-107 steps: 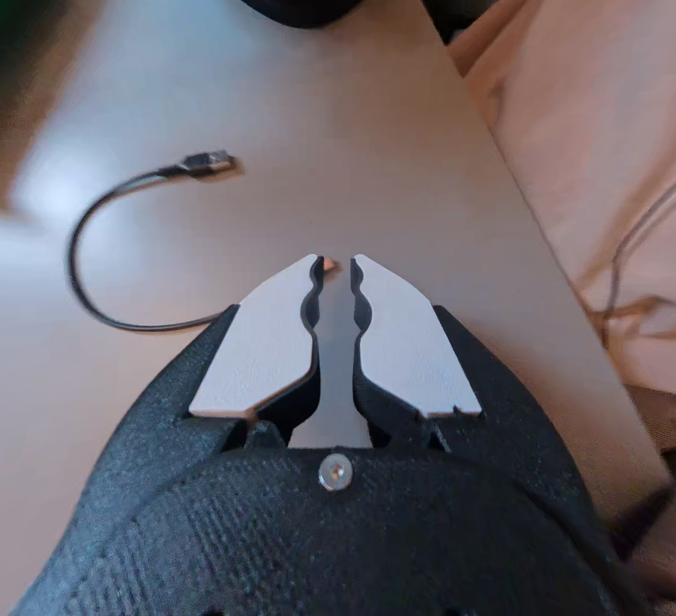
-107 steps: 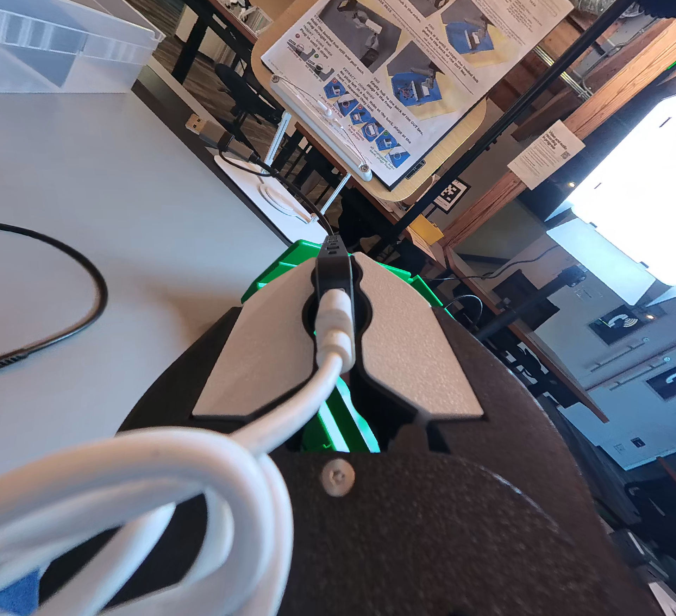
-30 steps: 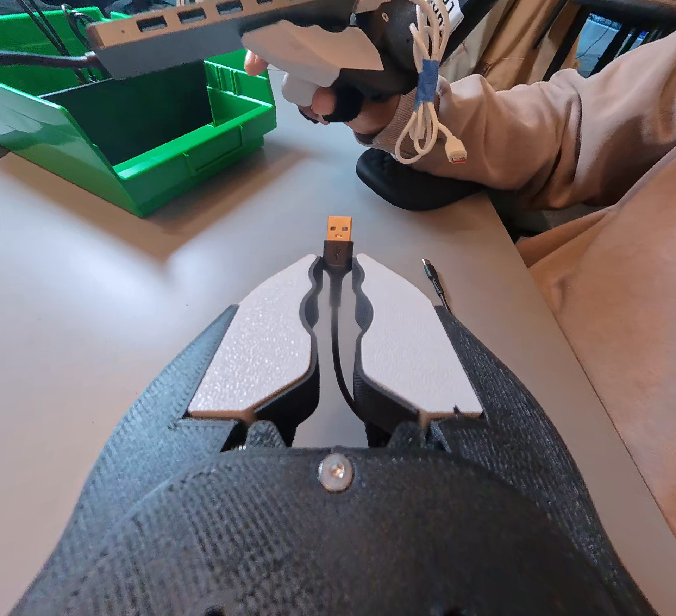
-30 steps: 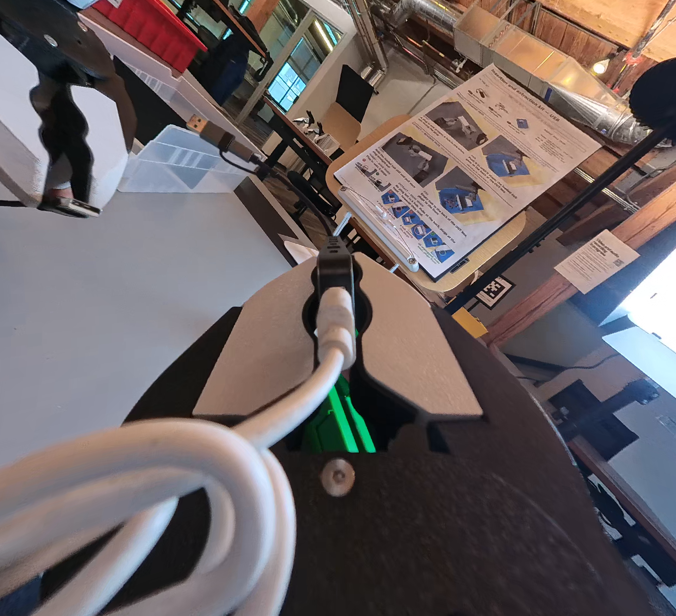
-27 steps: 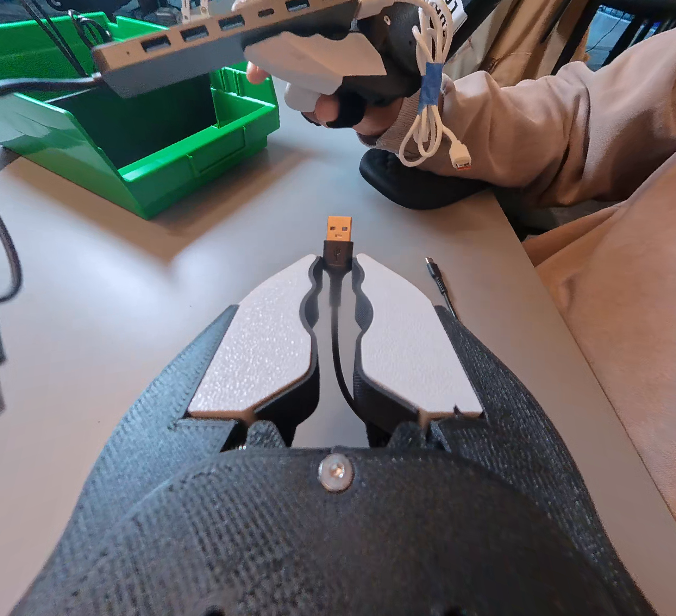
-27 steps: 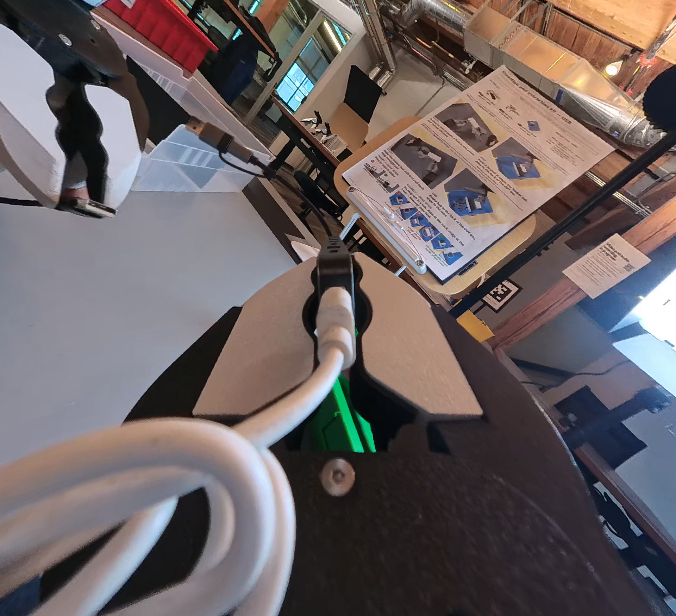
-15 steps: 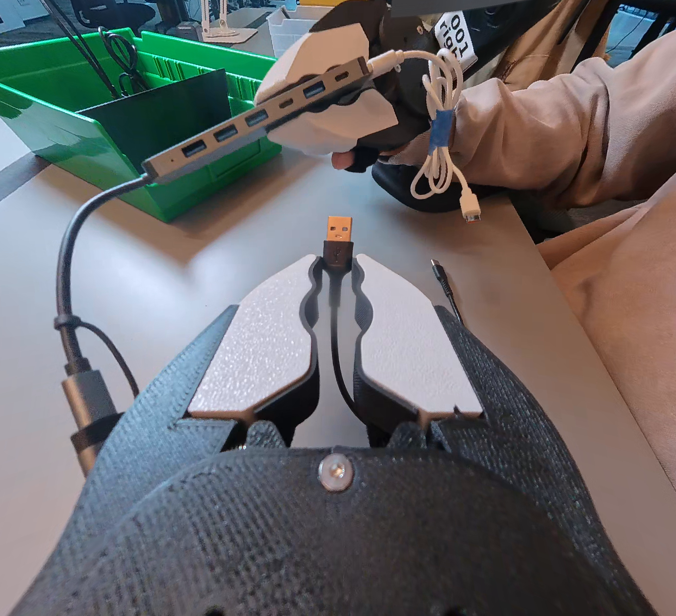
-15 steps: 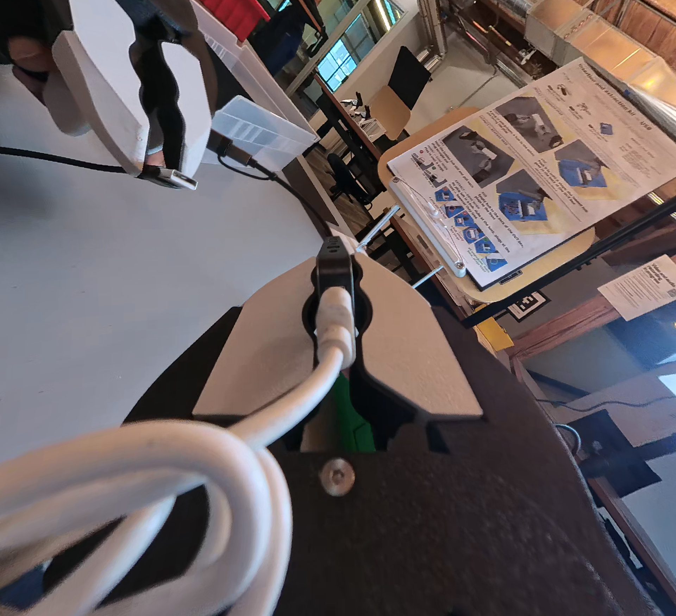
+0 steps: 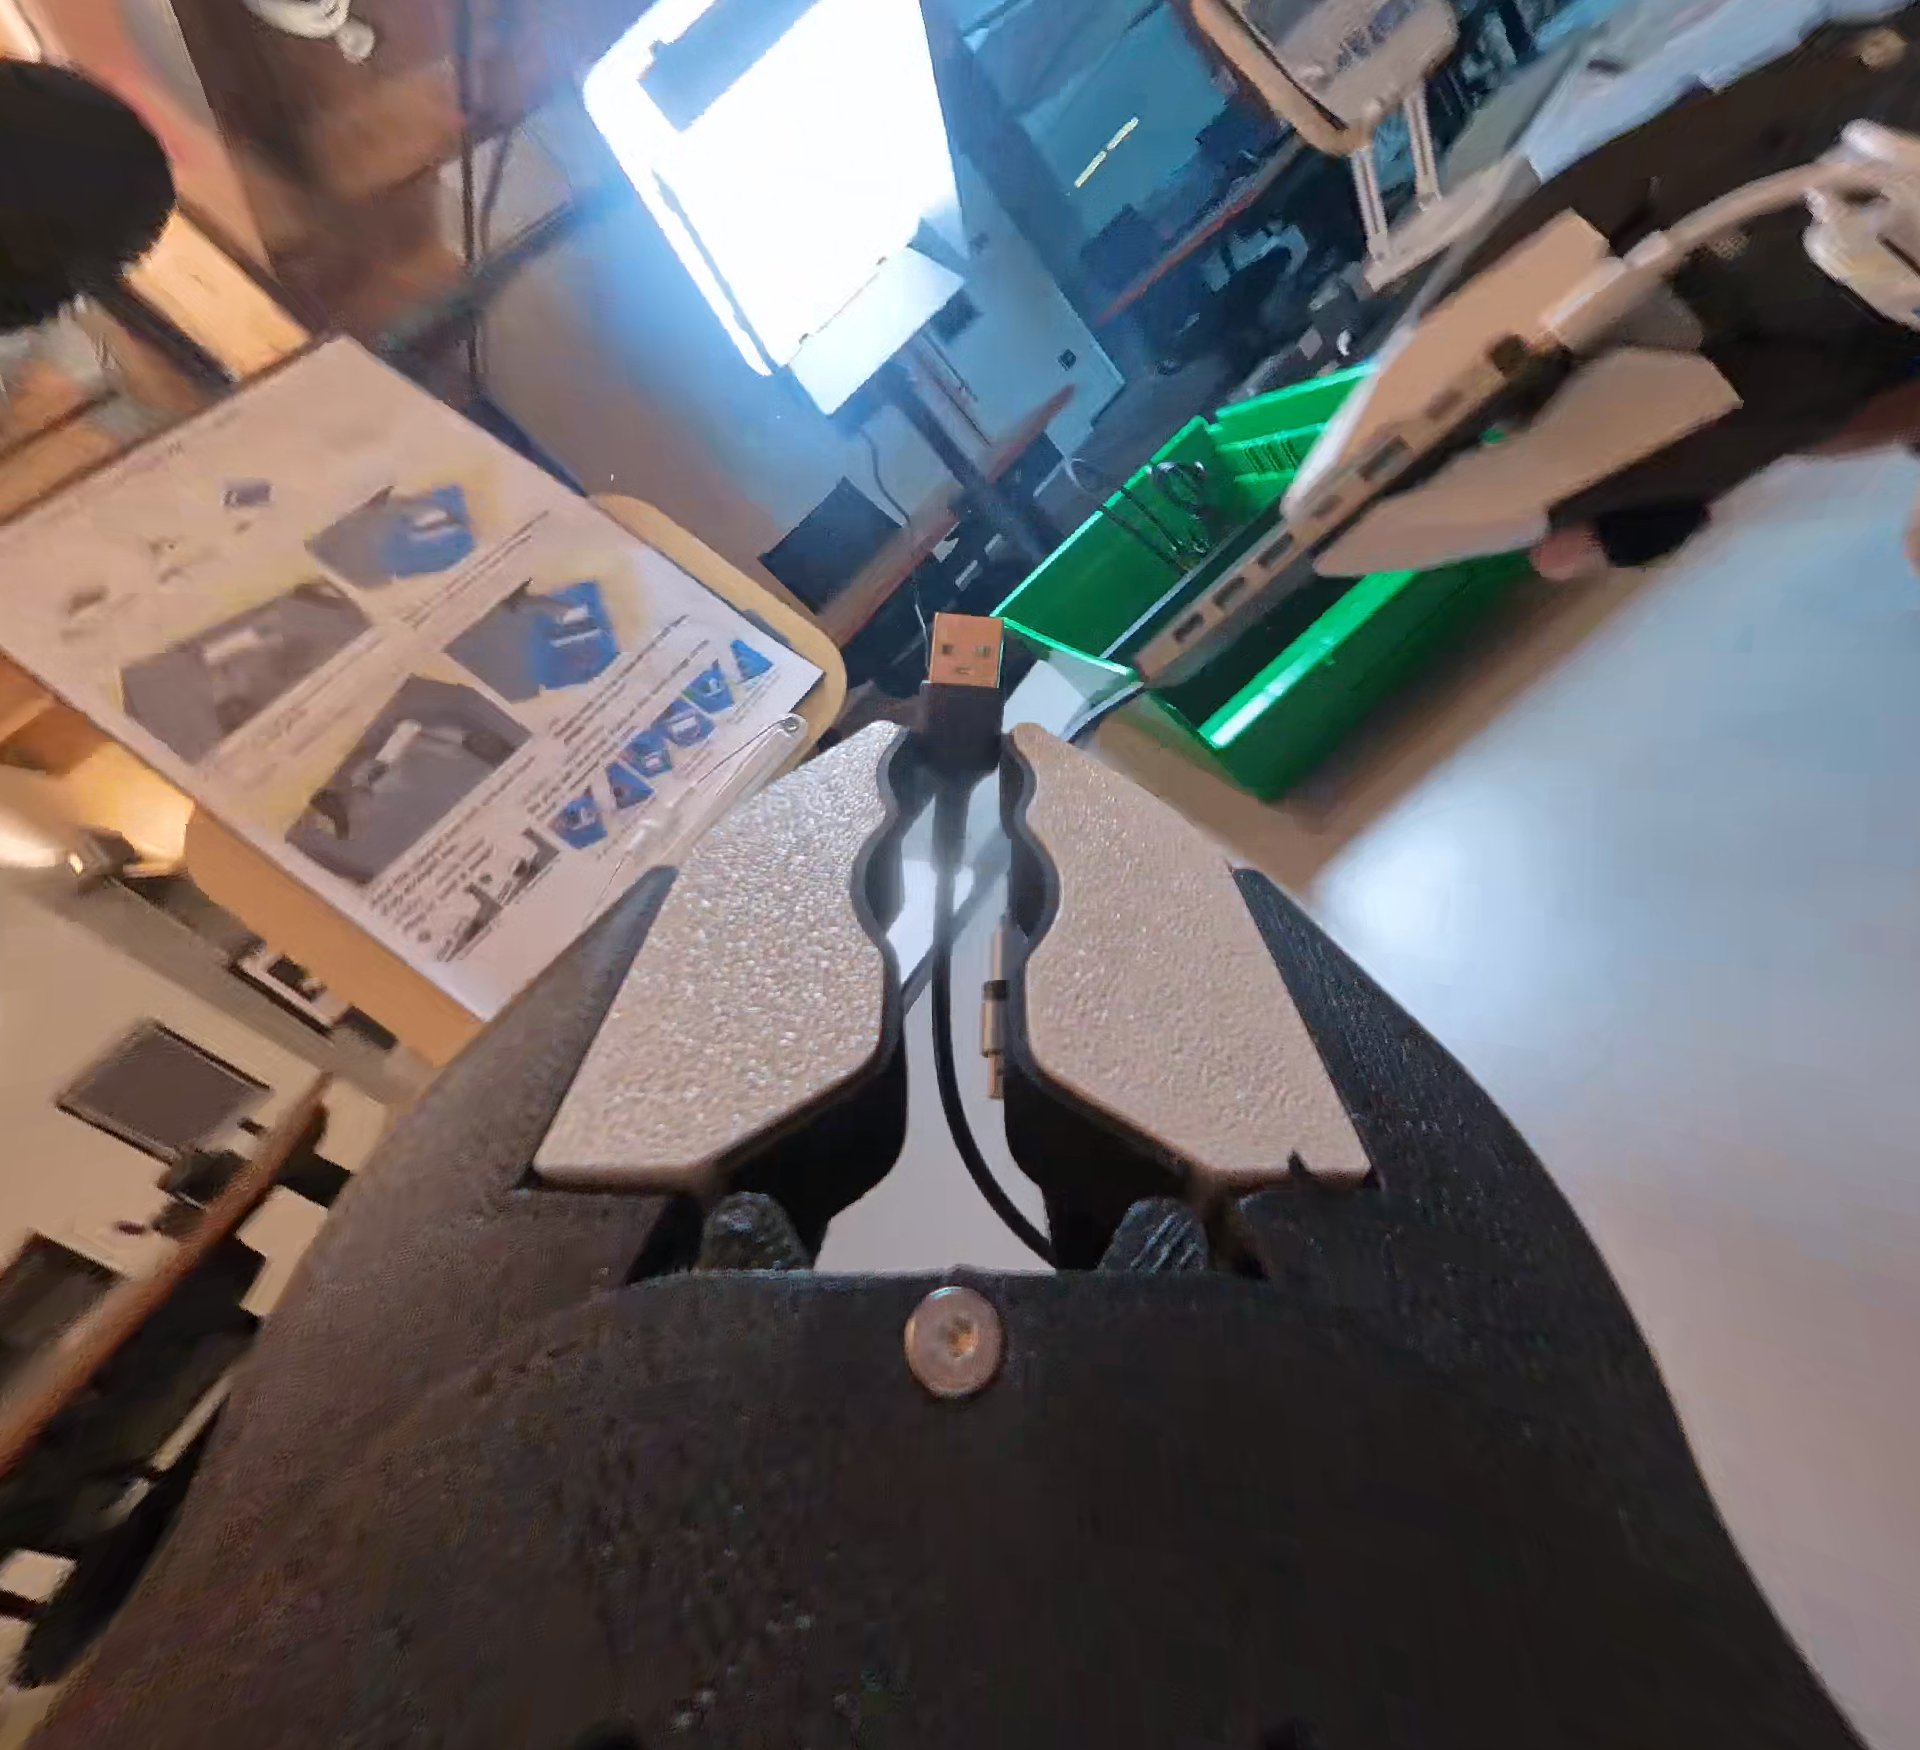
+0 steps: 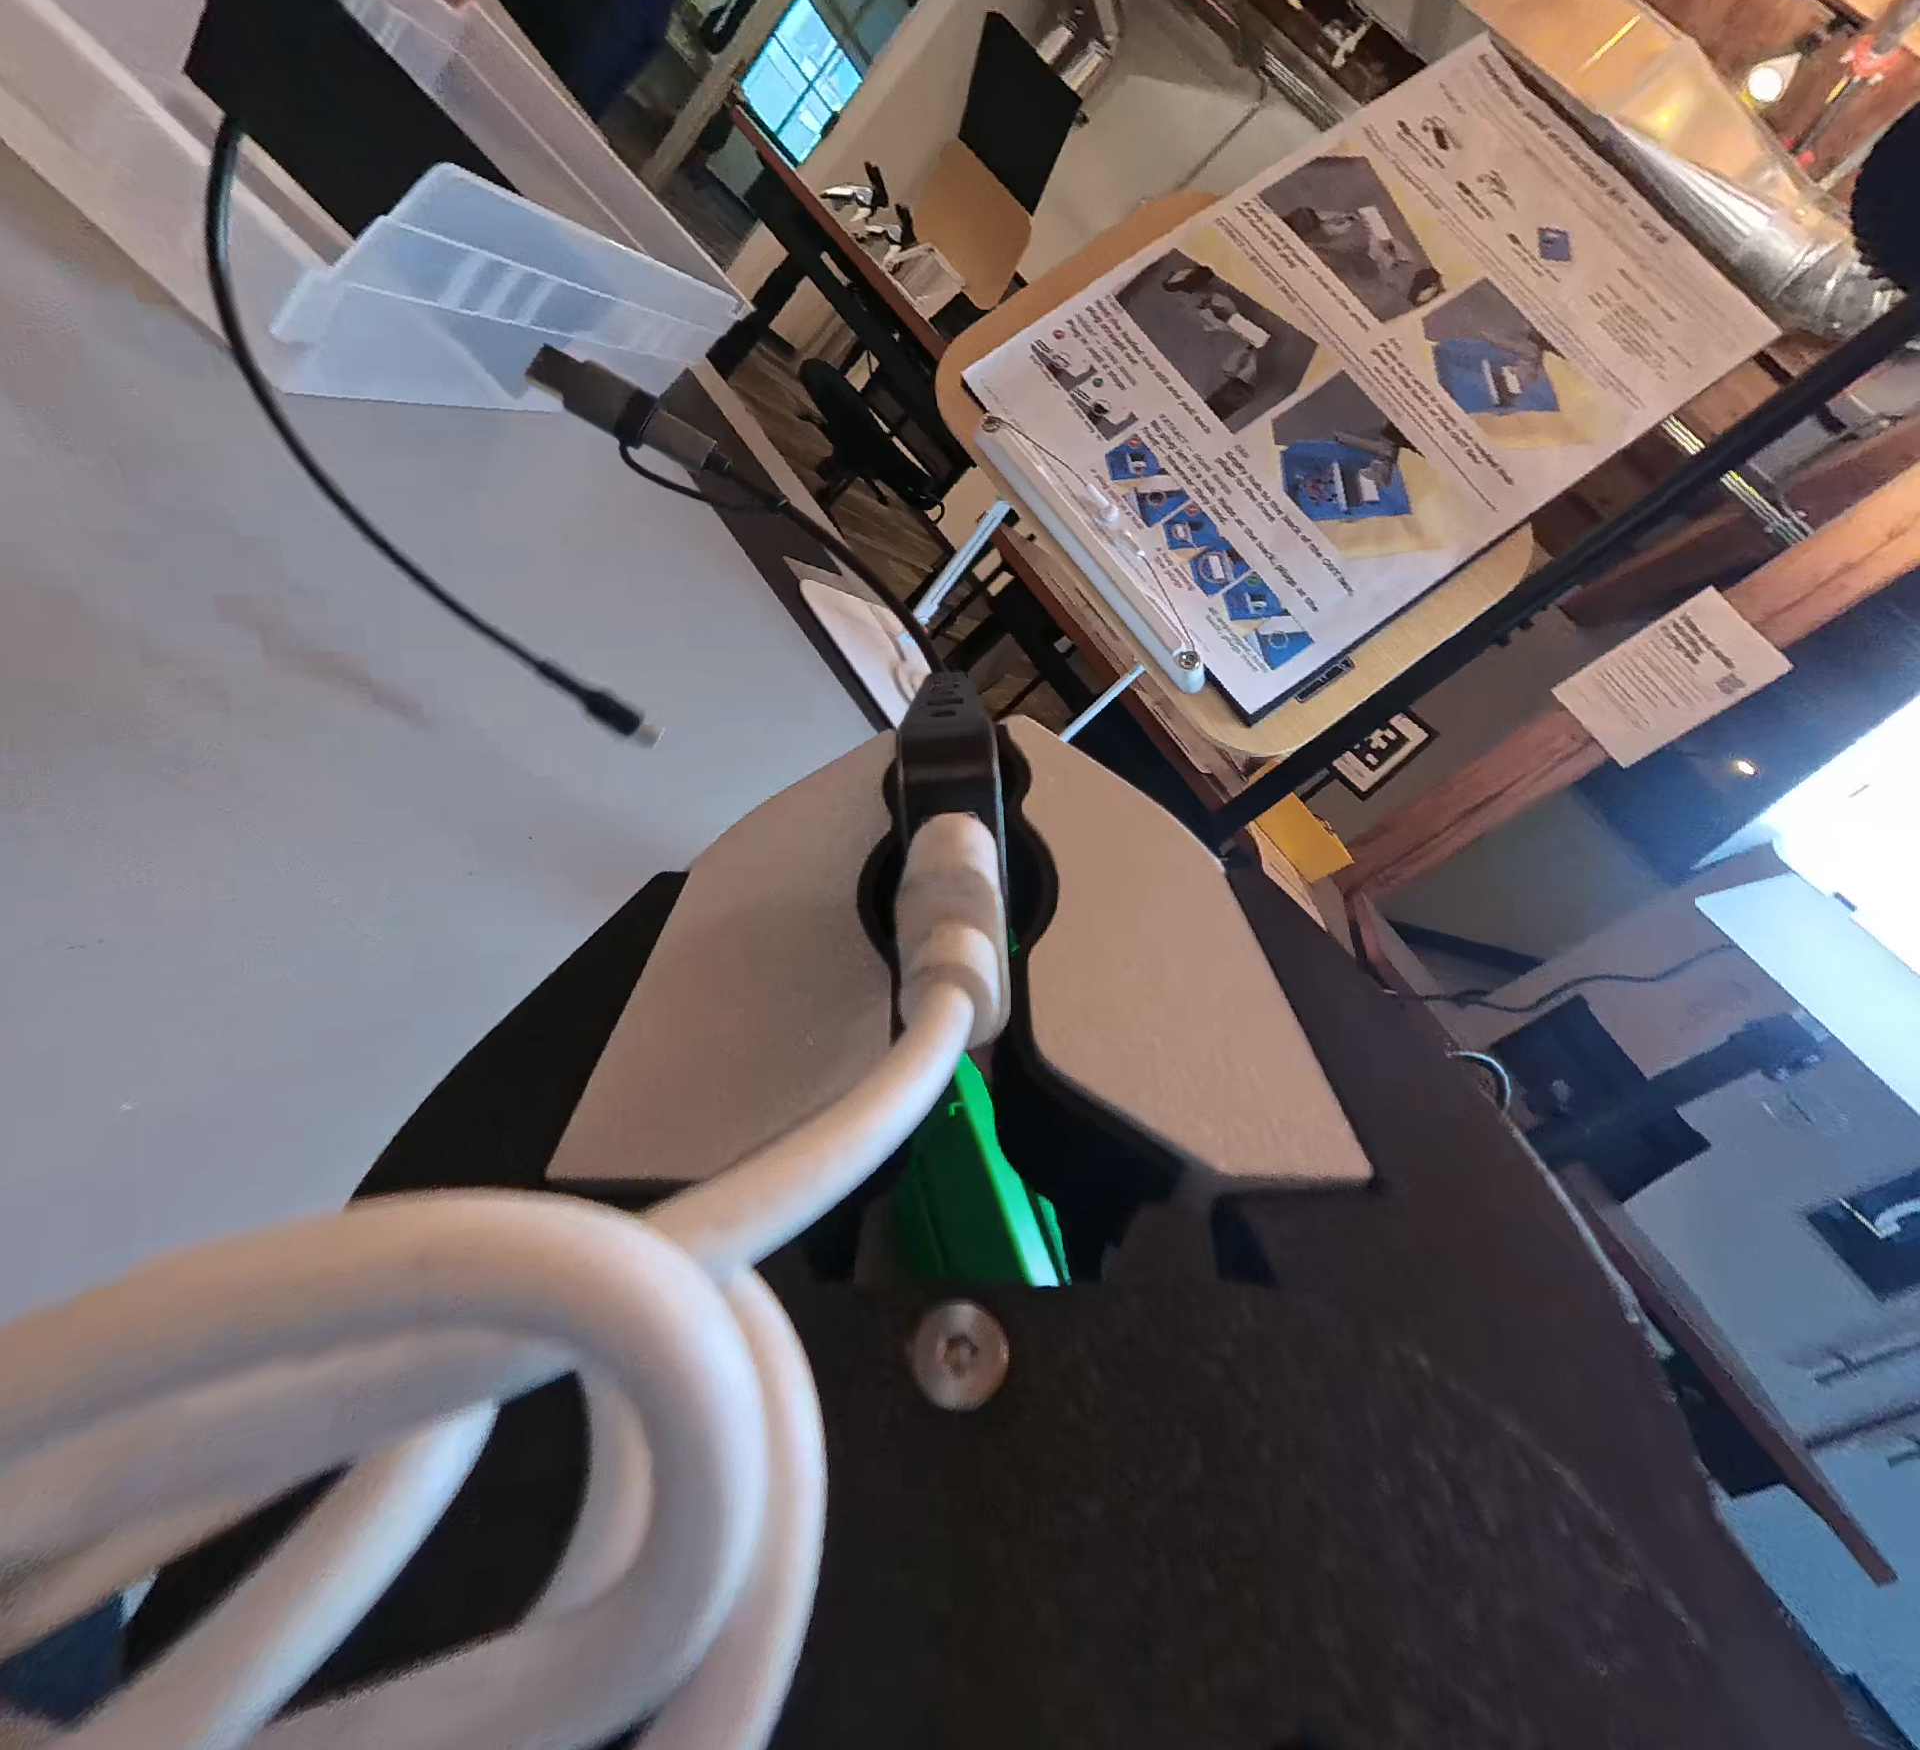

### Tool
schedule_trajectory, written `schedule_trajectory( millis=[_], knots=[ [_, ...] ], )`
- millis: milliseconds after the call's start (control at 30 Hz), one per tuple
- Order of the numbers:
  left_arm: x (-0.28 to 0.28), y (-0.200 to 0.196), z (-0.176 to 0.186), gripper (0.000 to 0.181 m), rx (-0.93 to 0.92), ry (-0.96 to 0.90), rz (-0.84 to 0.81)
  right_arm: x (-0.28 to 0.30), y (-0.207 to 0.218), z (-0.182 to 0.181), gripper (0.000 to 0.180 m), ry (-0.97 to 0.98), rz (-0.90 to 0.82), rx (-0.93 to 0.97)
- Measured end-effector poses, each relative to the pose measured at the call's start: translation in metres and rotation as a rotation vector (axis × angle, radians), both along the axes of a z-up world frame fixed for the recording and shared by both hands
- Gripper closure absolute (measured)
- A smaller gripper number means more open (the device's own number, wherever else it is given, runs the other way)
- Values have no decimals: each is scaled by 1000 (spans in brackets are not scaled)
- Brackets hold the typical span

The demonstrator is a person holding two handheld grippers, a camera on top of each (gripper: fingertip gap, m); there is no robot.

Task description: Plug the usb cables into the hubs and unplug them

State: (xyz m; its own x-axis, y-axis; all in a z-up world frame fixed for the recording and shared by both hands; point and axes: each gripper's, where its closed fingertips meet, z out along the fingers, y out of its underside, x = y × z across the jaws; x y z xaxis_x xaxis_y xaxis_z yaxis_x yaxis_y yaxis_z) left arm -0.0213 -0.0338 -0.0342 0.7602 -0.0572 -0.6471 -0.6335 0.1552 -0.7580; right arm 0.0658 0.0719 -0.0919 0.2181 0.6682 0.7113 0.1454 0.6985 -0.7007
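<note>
My left gripper (image 9: 954, 746) is shut on the black body of a USB-A plug (image 9: 966, 661), whose metal tip points forward, in the air. Its thin black cable runs back between the fingers. My right gripper (image 10: 945, 750) is shut on a grey multi-port hub (image 10: 943, 744), seen edge-on. A white cable plug (image 10: 951, 921) sits in the hub's near end, and its white coil (image 10: 416, 1388) hangs in front. In the left wrist view the hub (image 9: 1236, 588) and right gripper (image 9: 1455, 464) are up and right of the plug, apart from it.
A green bin (image 9: 1278, 661) stands on the pale table (image 9: 1610, 869) behind the hub. The black cable's small far plug (image 10: 623, 724) lies on the table (image 10: 260, 869). The hub's own lead with an adapter (image 10: 613, 412), a clear plastic box (image 10: 499, 298) and an instruction poster (image 10: 1351, 370) are beyond.
My left gripper has swung up and to the left with the plug, so the hub now sits to its right. It has left the right wrist view.
</note>
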Motion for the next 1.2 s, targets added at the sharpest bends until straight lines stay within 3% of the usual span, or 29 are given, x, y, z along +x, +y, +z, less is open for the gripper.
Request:
schedule_trajectory(
  millis=[100,233,367,533,733,1200],
  knots=[
    [29,3,-43,165,-160,90,-79,1,4,0,166,4,-14,-17],
    [72,-4,-120,165,-537,10,-337,2,6,1,166,0,-26,-10],
    [97,-24,-137,159,-748,-161,-556,4,7,4,166,8,-29,-13],
    [70,-12,-158,161,-846,-154,-407,5,9,4,166,9,-31,-20],
    [77,-8,-185,157,-1064,-283,-333,4,9,1,166,-5,-33,-16],
    [79,-3,-195,169,-1091,-164,-244,3,5,0,166,-16,-12,-7]
  ],
)
